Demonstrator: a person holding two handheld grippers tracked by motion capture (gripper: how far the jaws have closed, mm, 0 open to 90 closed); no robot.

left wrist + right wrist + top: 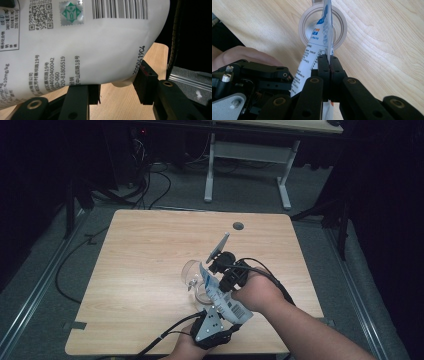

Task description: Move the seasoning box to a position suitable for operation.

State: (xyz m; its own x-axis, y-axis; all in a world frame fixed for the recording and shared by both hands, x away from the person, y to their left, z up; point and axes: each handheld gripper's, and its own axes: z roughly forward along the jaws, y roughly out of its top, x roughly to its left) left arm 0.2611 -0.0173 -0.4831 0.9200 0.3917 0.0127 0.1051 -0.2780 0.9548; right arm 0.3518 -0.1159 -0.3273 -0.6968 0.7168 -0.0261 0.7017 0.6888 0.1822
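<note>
A white pouch (223,299) with blue print and a barcode hangs tilted between both grippers over the wooden table (145,245). My left gripper (225,321) holds its lower end near the table's front edge; in the left gripper view the bulging pouch (87,50) sits between the pads of the left gripper (118,88). My right gripper (215,272) is shut on the pouch's thin upper edge. In the right gripper view the pouch (312,57) runs from the right gripper (329,62) down over the mouth of a clear glass (342,27). The glass (192,272) stands just left of the pouch.
A round cable hole (238,226) sits near the table's far edge. Behind the table a second desk's white legs (285,185) stand on the grey floor, with cables (150,185) trailing at the back left. Dark surroundings flank both sides.
</note>
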